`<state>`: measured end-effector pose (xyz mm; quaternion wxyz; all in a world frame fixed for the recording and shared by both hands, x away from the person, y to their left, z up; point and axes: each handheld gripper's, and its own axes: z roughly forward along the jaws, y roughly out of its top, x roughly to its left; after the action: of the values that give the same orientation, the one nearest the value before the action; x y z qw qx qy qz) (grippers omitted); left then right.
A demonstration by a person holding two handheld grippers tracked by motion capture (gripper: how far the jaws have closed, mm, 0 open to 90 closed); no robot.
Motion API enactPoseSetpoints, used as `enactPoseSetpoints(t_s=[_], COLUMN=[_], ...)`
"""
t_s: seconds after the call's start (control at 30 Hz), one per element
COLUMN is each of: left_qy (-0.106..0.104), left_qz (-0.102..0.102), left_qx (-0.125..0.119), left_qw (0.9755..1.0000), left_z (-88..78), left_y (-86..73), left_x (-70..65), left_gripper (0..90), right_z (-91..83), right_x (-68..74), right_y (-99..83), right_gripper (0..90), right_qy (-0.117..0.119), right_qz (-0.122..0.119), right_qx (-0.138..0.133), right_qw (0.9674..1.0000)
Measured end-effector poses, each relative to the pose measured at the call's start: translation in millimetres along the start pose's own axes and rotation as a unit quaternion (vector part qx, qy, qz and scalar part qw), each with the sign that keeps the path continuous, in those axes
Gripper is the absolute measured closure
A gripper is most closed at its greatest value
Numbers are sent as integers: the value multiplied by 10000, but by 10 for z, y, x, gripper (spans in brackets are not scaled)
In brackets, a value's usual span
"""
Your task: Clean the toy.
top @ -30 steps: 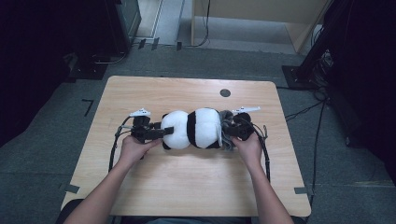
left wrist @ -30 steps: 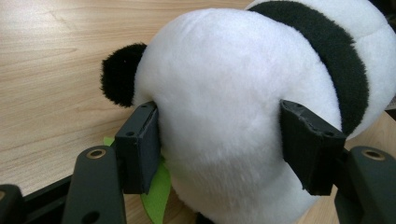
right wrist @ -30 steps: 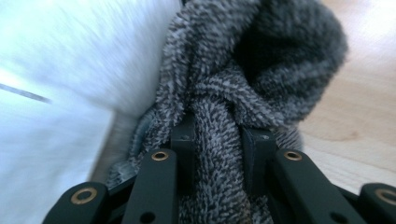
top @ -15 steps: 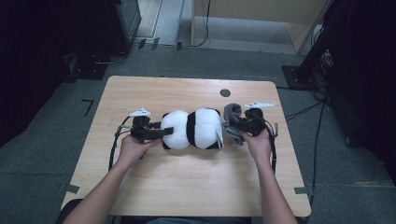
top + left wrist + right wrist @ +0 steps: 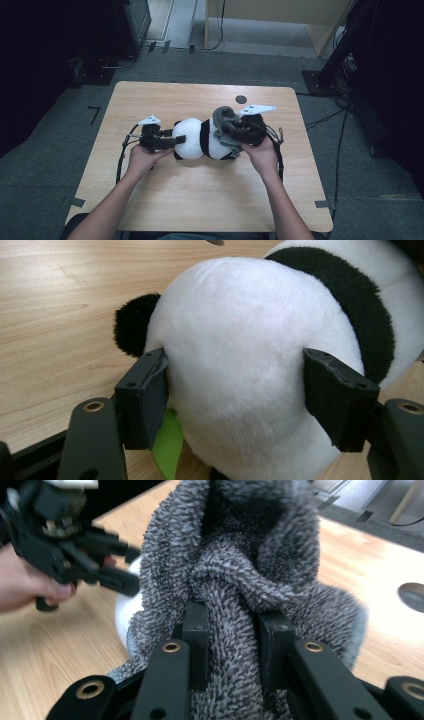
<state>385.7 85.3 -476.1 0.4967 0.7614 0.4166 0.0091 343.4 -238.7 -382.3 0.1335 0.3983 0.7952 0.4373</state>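
A: Where does the plush panda (image 5: 202, 140) lie?

B: On its side at the middle of the wooden surface (image 5: 165, 100), with a grey fuzzy sock (image 5: 223, 120) on the panda's right end.

A: And the tongs?

B: The right tongs (image 5: 235, 630) pinch a fold of the sock. The left tongs (image 5: 245, 400) straddle the panda's white head, pads against the fur, jaws having just been opening.

panda plush (image 5: 197, 140) – white, black band, black ear; cloth (image 5: 240, 575) – grey, speckled; table (image 5: 200, 200) – light wood grain.

Wooden table (image 5: 165, 200), round hole (image 5: 241, 99) near far edge.
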Motion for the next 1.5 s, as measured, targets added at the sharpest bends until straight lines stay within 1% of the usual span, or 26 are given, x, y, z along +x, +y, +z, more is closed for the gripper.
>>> enactPoseSetpoints(t_s=[0.03, 0.07, 0.1, 0.23, 0.3, 0.33, 0.43, 0.53, 0.6, 0.67, 0.73, 0.8, 0.87, 0.9, 0.93, 1.03, 1.07, 1.13, 1.17, 1.23, 1.27, 1.3, 1.37, 1.43, 1.47, 1.5], left_qy=[-6, -12, -20, -104, -182, -211, -320, -394, -365, -375, -371, -272, -191, -135, -128, -26, 12, 65, 65, 102, 111, 110, 112, 113, 133, 193], left_qz=[2, 15, 20, 128, 162, 212, 317, 367, 490, 588, 693, 806, 839, 831, 827, 791, 791, 780, 750, 736, 693, 713, 715, 688, 672, 676], left_qx=[-11, -19, -49, -185, -133, -98, -51, 69, 113, 89, 50, 58, -6, -23, -27, -1, 17, 26, -30, -48, -71, -88, -105, -145, -148, -106], left_qw=[10000, 10000, 10000, 9997, 9996, 9995, 9990, 9985, 9981, 9975, 9969, 9964, 9963, 9964, 9965, 9969, 9969, 9969, 9972, 9972, 9975, 9974, 9973, 9975, 9975, 9975], left_z=[-4, -11, -17, -86, -117, -124, -130, -81, -30, 11, 59, 120, 167, 181, 185, 175, 163, 137, 123, 103, 97, 89, 79, 70, 63, 67], left_y=[3, 9, 16, 36, 31, 22, -35, -98, -133, -157, -177, -197, -210, -212, -212, -211, -206, -202, -204, -199, -198, -202, -211, -223, -229, -236], left_x=[-3, -3, -6, 1, 3, -1, -28, -54, -71, -80, -84, -98, -111, -114, -111, -131, -141, -168, -190, -232, -254, -270, -293, -305, -312, -318], left_gripper=[300, 300, 299, 311, 315, 318, 318, 315, 292, 276, 232, 191, 173, 183, 211, 329, 369, 412, 426, 441, 443, 447, 452, 458, 465, 475], right_z=[48, 84, 105, 131, 156, 166, 178, 197, 212, 218, 222, 229, 233, 232, 228, 208, 193, 165, 158, 182, 216, 265, 417, 568, 654, 729], right_x=[13, 16, 8, -50, -90, -111, -183, -241, -261, -274, -273, -263, -249, -242, -236, -217, -200, -123, -61, 100, 188, 276, 469, 588, 632, 658], right_y=[-13, -27, -39, -63, -90, -104, -120, -120, -118, -113, -112, -112, -109, -107, -105, -86, -70, -15, 18, 78, 101, 116, 121, 96, 71, 40], right_gripper=[718, 719, 721, 726, 727, 727, 727, 727, 727, 728, 727, 727, 728, 727, 727, 728, 729, 729, 729, 729, 728, 728, 727, 725, 723, 721], right_qy=[0, -18, -46, -200, -299, -328, -310, -283, -264, -235, -224, -239, -265, -295, -313, -337, -333, -284, -180, 10, 95, 208, 374, 381, 328, 300], right_qz=[-48, -41, -44, -44, -48, -35, 85, 151, 186, 190, 198, 179, 158, 138, 123, 154, 174, 136, 79, -61, -155, -236, -442, -609, -691, -750], right_qx=[57, 88, 63, 78, 80, 62, 24, -8, -12, -10, -11, -10, -14, -9, 1, -22, -59, -138, -210, -332, -352, -363, -266, -84, 26, 109], right_qw=[10000, 10000, 10000, 9998, 9995, 9994, 9995, 9995, 9995, 9995, 9996, 9996, 9995, 9995, 9994, 9993, 9993, 9994, 9996, 9994, 9992, 9988, 9980, 9974, 9971, 9967])
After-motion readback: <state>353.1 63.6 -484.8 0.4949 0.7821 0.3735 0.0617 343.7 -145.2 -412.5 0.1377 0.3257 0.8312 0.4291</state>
